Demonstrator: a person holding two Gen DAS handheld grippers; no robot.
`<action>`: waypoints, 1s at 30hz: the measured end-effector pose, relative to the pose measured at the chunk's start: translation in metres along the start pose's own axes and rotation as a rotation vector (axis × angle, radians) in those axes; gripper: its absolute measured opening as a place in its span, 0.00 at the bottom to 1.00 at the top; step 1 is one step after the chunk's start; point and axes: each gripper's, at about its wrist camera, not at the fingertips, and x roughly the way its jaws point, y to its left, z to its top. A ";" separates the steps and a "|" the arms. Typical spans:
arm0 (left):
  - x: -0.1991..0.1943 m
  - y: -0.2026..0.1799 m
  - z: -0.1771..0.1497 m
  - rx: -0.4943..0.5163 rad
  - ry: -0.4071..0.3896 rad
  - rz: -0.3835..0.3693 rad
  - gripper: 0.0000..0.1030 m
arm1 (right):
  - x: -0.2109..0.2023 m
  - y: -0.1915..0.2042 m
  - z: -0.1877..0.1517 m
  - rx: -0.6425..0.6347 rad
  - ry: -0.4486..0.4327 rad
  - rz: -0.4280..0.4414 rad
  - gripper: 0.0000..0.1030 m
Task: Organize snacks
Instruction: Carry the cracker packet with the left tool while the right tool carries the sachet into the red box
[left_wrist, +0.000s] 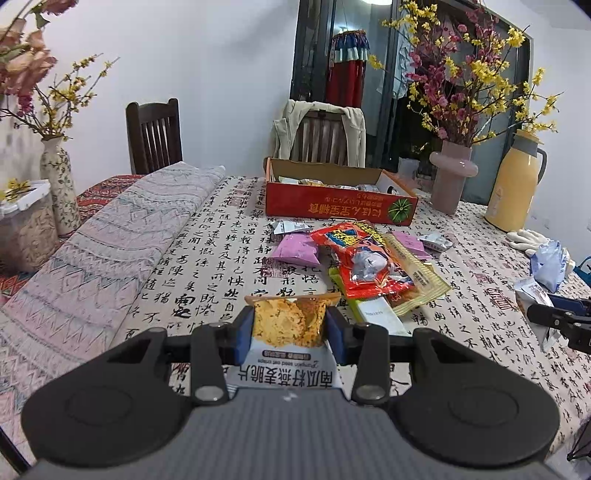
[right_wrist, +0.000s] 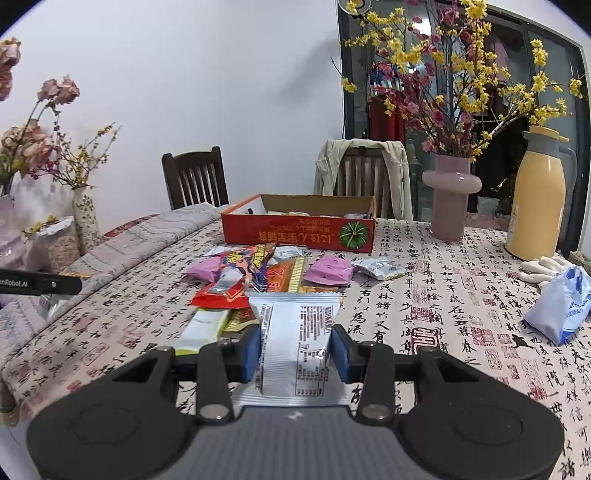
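My left gripper (left_wrist: 290, 326) is shut on an oat crisp packet (left_wrist: 288, 325), white with an orange biscuit picture, held above the table near its front. My right gripper (right_wrist: 297, 347) is shut on a white snack packet (right_wrist: 295, 332) shown printed back up. Beyond both lies a pile of snacks: a red packet (left_wrist: 360, 260) (right_wrist: 236, 273), purple pouches (left_wrist: 295, 249) (right_wrist: 328, 271), a yellow-green packet (left_wrist: 376, 314) and small white packets (right_wrist: 378, 267). Farther back stands an open red cardboard box (left_wrist: 340, 205) (right_wrist: 299, 230) holding several small packets. The right gripper's side shows at the right edge of the left wrist view (left_wrist: 561, 317).
Calligraphy tablecloth (left_wrist: 221, 258) covers the table, with a folded patterned cloth (left_wrist: 110, 251) at left. A pink vase with flowers (right_wrist: 450, 199), a yellow thermos (right_wrist: 539, 199), white gloves (right_wrist: 543, 269) and a blue-white bag (right_wrist: 561, 302) stand at right. Two chairs (right_wrist: 195, 177) are behind.
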 end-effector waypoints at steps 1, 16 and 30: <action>-0.004 -0.001 -0.001 0.001 -0.006 0.000 0.40 | -0.003 0.001 0.000 -0.001 -0.006 0.002 0.39; 0.006 -0.009 0.029 0.006 -0.064 0.001 0.40 | 0.017 0.002 0.024 -0.013 -0.033 0.030 0.39; 0.144 -0.001 0.150 0.006 -0.064 -0.056 0.40 | 0.162 -0.031 0.136 0.077 -0.027 0.149 0.39</action>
